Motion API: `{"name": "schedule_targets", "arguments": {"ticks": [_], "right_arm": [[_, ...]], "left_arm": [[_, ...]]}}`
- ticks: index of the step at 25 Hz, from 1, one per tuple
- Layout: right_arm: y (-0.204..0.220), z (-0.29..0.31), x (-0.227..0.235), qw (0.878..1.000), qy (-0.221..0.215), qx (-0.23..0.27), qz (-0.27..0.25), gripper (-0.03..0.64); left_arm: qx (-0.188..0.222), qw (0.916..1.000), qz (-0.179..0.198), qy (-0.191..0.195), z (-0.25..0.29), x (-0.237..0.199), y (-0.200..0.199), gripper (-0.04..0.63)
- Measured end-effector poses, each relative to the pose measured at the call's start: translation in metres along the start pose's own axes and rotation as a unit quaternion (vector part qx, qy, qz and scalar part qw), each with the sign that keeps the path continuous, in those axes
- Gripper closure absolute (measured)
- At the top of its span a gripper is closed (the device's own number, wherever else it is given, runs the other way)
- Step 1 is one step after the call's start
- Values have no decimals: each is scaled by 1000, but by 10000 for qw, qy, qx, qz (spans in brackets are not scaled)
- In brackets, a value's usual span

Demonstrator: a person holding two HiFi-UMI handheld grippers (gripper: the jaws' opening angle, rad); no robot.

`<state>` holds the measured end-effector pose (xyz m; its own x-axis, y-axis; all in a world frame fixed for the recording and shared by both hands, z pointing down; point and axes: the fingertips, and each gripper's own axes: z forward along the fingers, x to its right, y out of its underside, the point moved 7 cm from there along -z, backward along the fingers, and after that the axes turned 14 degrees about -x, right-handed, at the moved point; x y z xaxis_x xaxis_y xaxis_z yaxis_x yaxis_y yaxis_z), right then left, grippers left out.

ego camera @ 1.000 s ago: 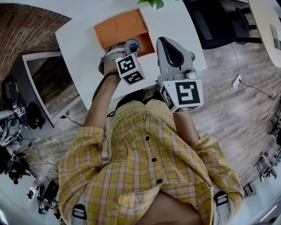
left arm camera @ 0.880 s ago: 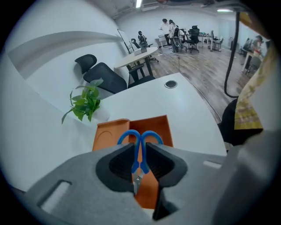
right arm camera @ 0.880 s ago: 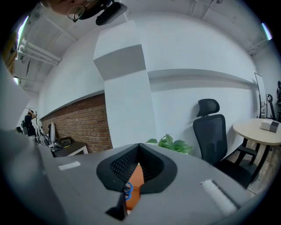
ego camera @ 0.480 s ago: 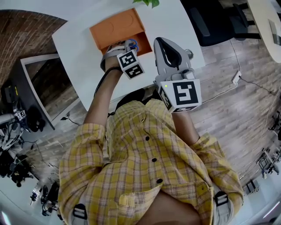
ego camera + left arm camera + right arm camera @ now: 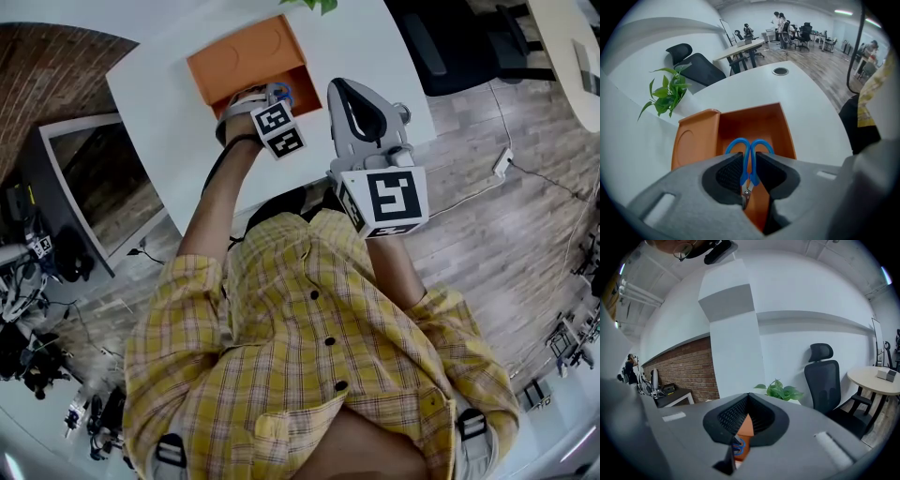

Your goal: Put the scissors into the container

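- Scissors point(image 5: 740, 146) clamped at the handles in left tongs point(image 5: 749, 171), poised over the open bay of the container point(image 5: 761, 123).
- Right tongs point(image 5: 748, 401) together, empty.
- Risk: an off-centre release probably means a rim strike and scissors on the worktop point(image 5: 813, 110).

The white worktop point(image 5: 169, 122) stood on a wood-plank floor point(image 5: 487, 225). A brick wall point(image 5: 689, 369) met a white pillar point(image 5: 736, 343). A black office chair point(image 5: 824, 376), a leafy plant point(image 5: 780, 391) and a pale round table point(image 5: 874, 380) stood nearby.
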<state>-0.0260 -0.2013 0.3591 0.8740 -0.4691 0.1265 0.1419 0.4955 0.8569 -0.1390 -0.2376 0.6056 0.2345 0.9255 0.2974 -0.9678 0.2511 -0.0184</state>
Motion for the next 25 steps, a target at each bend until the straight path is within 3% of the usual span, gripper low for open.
{"name": "schedule_targets", "arguments": {"ticks": [10, 22, 25], "right_arm": [[2, 5, 2, 10000, -12, -75, -41, 611], [9, 3, 10, 9999, 29, -114, 30, 611], [10, 1, 12, 9999, 24, -105, 33, 611]], "left_arm": [[-21, 9998, -105, 141, 21, -2, -1, 508], [181, 9977, -515, 390, 29, -4, 0, 503], [305, 9960, -693, 479, 26, -6, -1, 474]]}}
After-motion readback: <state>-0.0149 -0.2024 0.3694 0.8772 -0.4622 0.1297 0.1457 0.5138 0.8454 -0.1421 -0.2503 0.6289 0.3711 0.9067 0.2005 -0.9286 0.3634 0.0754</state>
